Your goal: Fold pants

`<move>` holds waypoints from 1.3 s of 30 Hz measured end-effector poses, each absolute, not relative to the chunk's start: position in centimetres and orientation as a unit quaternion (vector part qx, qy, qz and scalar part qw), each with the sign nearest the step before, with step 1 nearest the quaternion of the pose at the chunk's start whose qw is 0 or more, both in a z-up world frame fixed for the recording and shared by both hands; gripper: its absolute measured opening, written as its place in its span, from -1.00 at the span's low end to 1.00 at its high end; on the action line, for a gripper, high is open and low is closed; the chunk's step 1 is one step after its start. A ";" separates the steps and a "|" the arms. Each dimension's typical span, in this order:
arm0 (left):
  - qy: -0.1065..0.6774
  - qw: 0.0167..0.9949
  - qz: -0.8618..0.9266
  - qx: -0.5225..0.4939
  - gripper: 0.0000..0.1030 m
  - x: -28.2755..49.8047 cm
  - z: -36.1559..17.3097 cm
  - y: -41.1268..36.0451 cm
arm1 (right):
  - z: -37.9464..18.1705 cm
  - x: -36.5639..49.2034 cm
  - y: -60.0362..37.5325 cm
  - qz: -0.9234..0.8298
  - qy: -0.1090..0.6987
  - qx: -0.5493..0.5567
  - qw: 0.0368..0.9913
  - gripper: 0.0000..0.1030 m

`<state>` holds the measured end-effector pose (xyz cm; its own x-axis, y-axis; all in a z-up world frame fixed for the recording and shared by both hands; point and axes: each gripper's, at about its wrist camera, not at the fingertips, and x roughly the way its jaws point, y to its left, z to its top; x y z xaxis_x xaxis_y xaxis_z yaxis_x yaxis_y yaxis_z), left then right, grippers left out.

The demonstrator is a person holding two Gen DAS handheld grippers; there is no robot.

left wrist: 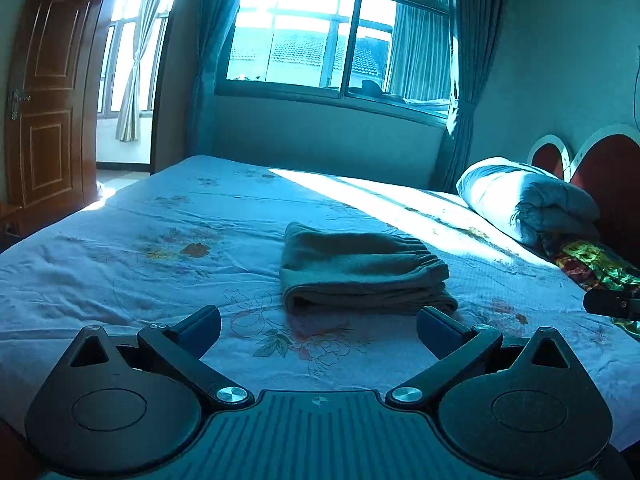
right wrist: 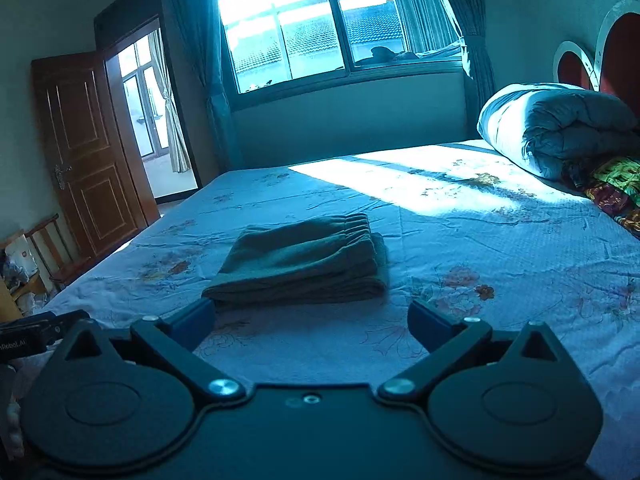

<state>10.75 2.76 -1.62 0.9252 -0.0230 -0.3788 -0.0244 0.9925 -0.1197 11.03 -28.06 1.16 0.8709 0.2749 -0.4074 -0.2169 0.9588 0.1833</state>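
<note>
- Left wrist view. The pants (left wrist: 366, 270) lie folded into a compact stack on the flowered bedsheet (left wrist: 140, 272), elastic waistband uppermost toward the far right edge, folded edge facing you. Your left gripper (left wrist: 319, 330) has its jaws spread wide with nothing between them; the stack sits just beyond the fingertips (left wrist: 200, 326), apart from them and slightly right of the centre line. The fold looks complete, so the step in hand is judged to be the withdrawal: keep the jaws wide and clear of the cloth, so that no fingertip catches the near layers and drags the stack open.
- Left wrist view, margin. A dark part of the other tool (left wrist: 612, 304) shows at the right edge, near the sheet and well apart from the pants.
- Right wrist view. Your right gripper (right wrist: 311, 318) is likewise spread and empty. The pants (right wrist: 304, 260) lie ahead and left of its centre line; the left fingertip (right wrist: 196, 316) overlaps the stack's near corner in the picture, though contact cannot be told. Draw that finger straight away from the corner. The rolled quilt (right wrist: 560, 128) rests far right, well apart.
</note>
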 end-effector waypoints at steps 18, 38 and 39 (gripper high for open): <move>0.161 0.986 -0.001 -0.046 1.00 2.7 2.1 -0.8 | 4.9 4.3 -26.1 0.140 0.177 0.009 0.974 0.89; 0.160 0.987 -0.003 -0.012 1.00 2.4 3.0 -0.9 | 5.0 4.2 -26.1 0.137 0.172 0.006 0.975 0.89; 0.160 0.987 -0.003 -0.012 1.00 2.4 3.0 -0.8 | 5.1 4.3 -26.2 0.137 0.172 0.008 0.976 0.89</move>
